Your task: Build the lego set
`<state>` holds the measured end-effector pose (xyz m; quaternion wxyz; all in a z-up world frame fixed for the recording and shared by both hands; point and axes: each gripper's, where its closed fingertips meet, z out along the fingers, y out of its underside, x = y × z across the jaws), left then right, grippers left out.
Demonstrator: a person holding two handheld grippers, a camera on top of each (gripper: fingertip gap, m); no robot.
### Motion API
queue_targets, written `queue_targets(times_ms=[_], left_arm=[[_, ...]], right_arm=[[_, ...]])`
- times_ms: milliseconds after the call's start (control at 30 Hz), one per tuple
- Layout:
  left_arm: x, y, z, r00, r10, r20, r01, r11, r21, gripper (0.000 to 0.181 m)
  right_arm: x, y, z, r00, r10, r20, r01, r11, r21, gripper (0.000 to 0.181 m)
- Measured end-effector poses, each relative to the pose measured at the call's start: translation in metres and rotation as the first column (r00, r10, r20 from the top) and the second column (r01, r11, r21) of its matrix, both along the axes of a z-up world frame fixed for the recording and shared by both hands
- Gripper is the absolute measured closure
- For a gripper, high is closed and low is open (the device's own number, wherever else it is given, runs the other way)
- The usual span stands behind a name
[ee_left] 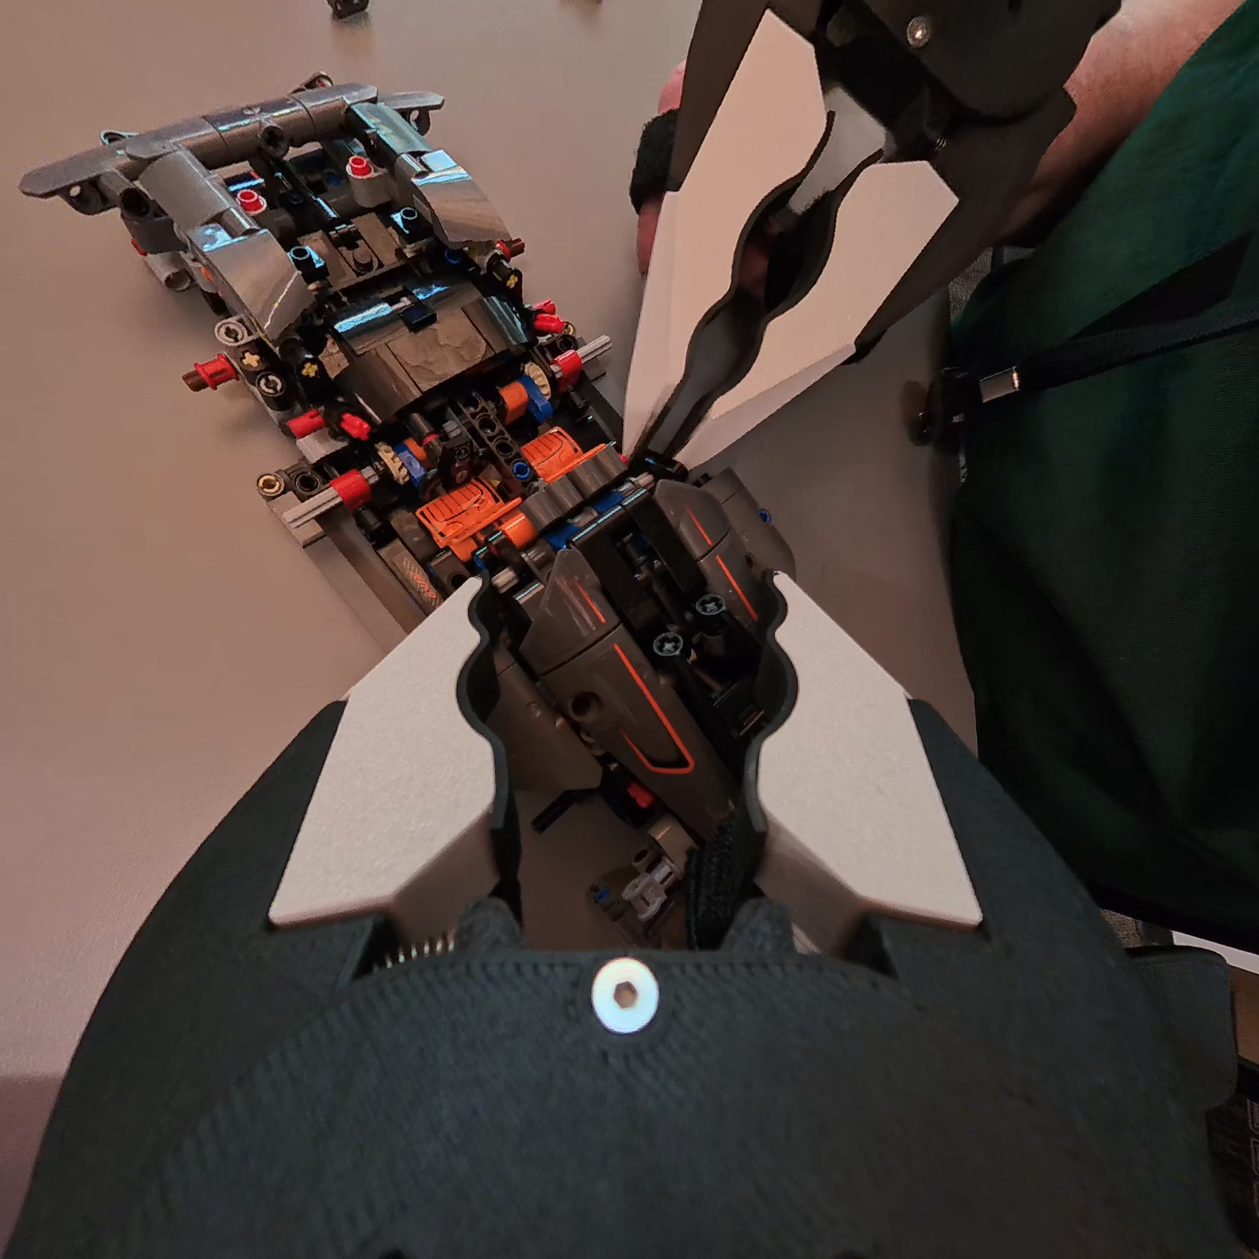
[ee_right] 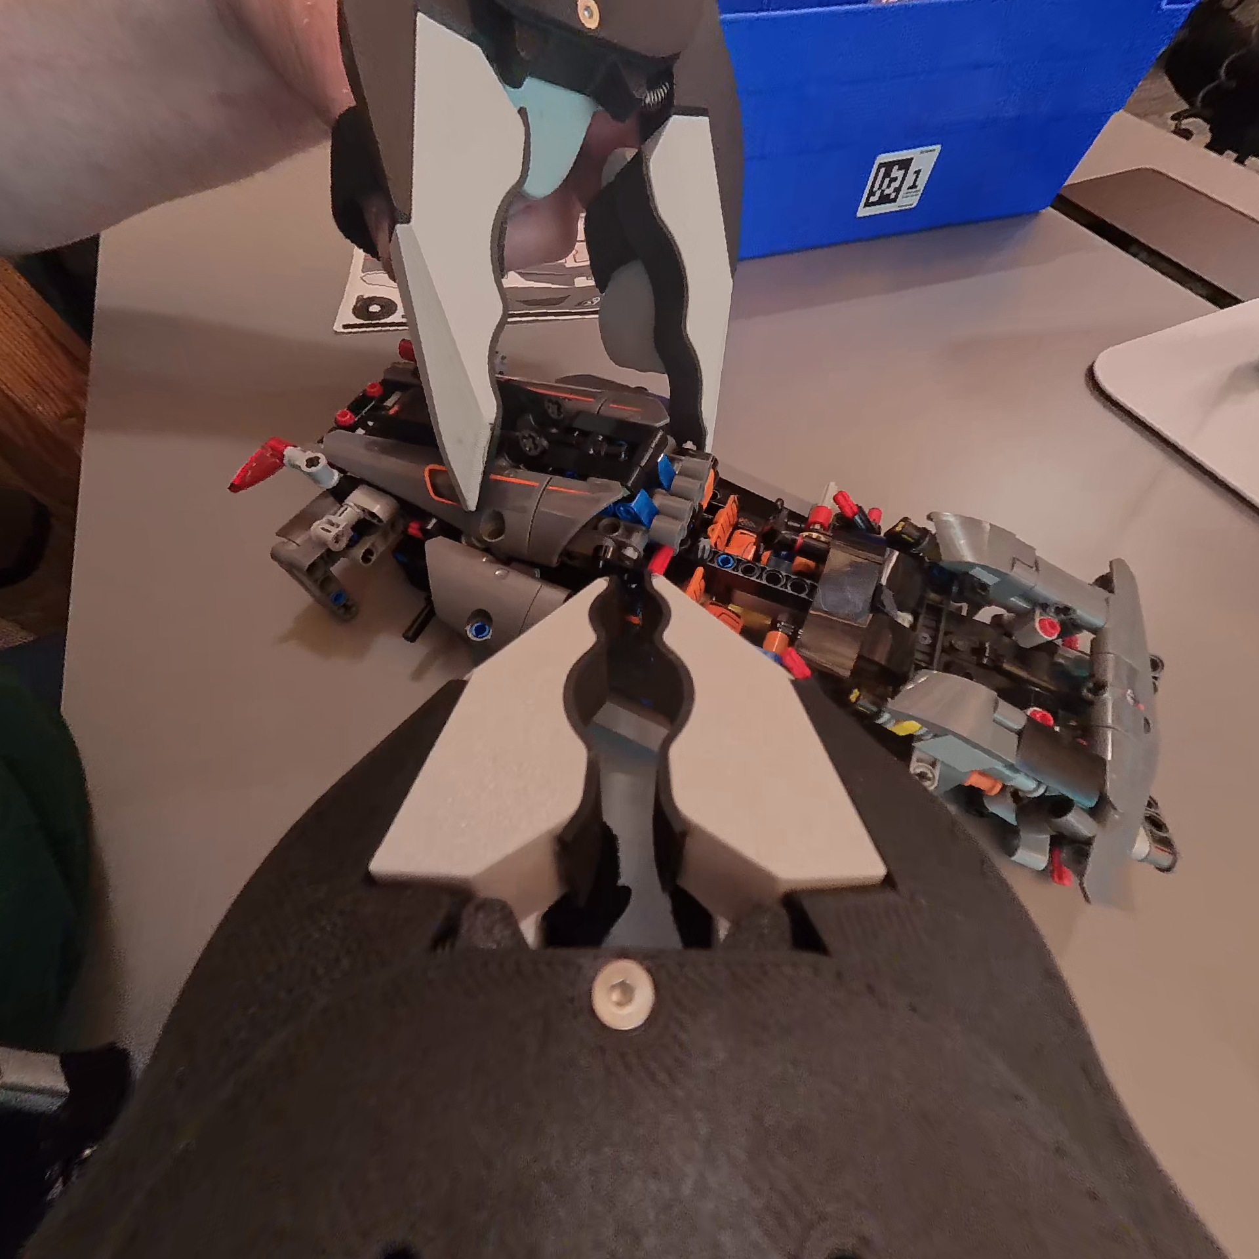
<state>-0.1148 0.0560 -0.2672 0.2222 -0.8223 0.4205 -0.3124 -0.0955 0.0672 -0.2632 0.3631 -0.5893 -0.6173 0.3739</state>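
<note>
- Between the left claw (ee_left: pixel 627 599) fingers sat the rear body of the lego car (ee_left: pixel 381 354), dark grey panels with orange lines; jaws stood wide astride it, seemingly clamping the sides to steady the model. Contact on the far side could not be fully confirmed.
- Just ahead of that claw's tips: orange seats (ee_left: pixel 470 518) and the grey engine row, then the right claw (ee_left: pixel 654 449) coming down from above.
- Right claw (ee_right: pixel 630 579) was narrowed nearly to a point, pinching a small black piece (ee_left: pixel 664 467) at the car's side edge, likely pressing it in. Exact piece type too small to tell.
- Farther out lay the car's nose with grey bumper (ee_left: pixel 231 136) flat on the table (ee_left: pixel 136 613).
- Beyond the left claw in the right wrist view: a sticker sheet (ee_right: pixel 371 300), then a blue bin (ee_right: pixel 954 102) farthest back, probably parts storage.
</note>
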Motion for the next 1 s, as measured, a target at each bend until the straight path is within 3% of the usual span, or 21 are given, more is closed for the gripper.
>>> queue_targets(times_ms=[1000], left_arm=[[0.0005, -0.0003, -0.0008, 1.0, -0.008, -0.016, 0.008, 1.0, -0.007, 0.107]], right_arm=[[0.0019, -0.0014, 0.0041, 0.999, 0.026, -0.029, -0.028, 0.999, -0.042, 0.177]])
